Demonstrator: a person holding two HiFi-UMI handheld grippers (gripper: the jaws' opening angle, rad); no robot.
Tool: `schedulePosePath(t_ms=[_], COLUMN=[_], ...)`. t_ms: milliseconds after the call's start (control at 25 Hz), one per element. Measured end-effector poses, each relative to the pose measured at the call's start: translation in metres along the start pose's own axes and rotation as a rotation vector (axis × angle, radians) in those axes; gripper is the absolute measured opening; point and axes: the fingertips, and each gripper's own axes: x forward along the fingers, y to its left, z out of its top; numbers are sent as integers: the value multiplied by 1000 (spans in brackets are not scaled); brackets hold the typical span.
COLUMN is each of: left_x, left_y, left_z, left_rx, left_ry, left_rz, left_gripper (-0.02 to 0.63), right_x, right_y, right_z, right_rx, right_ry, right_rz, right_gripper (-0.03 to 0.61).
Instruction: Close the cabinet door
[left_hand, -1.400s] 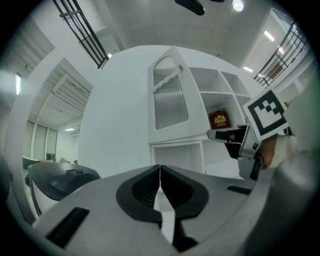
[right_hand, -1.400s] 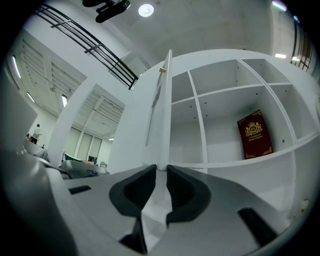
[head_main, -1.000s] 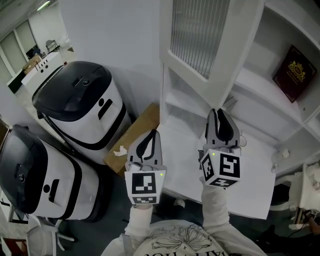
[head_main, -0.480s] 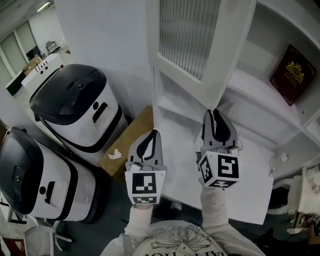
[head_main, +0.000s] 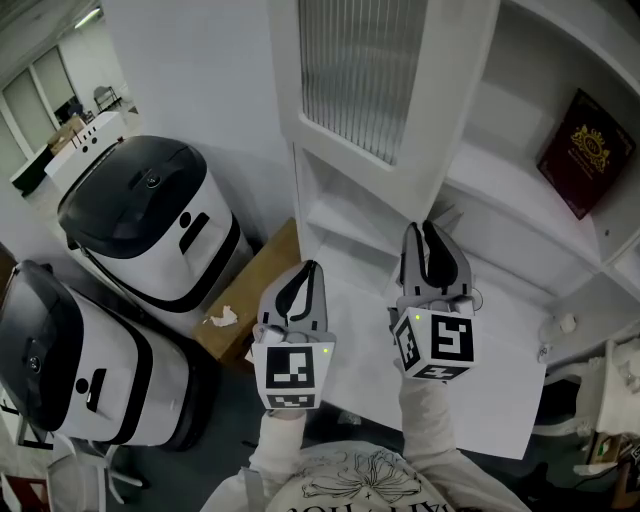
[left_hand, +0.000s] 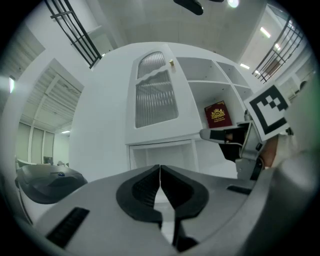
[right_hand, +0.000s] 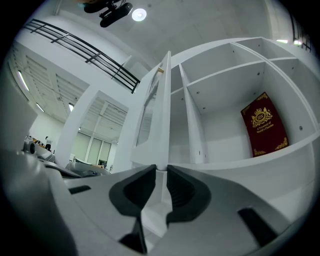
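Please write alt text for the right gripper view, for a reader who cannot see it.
The right gripper holds the edge of the open white cabinet door between the tips of its grey jaws, and the door is seen edge-on. To the right are white open shelves, and a dark red book with a gold crest leans in one compartment.

Above the right gripper (head_main: 431, 232) the cabinet door (head_main: 370, 70) runs off the head view's top edge. The red book (head_main: 577, 150) beyond carries gold print too small to read — and the small white thing (head_main: 567, 323) to that gripper's right, I can't identify.
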Motion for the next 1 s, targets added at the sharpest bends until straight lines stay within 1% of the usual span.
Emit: schedulePosePath(t_ms=[280,400,520,600,760,1000], left_x=[15,21,26,28,34,40], left_y=[-8,-10,-11,-12,-14,-12], left_z=[0,-2,-4,-4,-5,-7], left_rx=[12,15,18,22,30,29], left_ry=[6,13,18,21,31,35], left_rz=[4,8,10,10,11,18], left_gripper=[5,5,5,5,5,5], right_x=[9,12,15,18,23,30], right_y=[-14,-22,-27,-29,-32,-37], right_z=[-3,-4,-6,-6,-6,-8], right_rx=[-9,-11,-15,-27,-56,-47], right_ry=[-6,-3,1,6,16,21], right_rz=[-11,-24,-38,-48,-59,-66], right_gripper=[71,92,95,92,65,55])
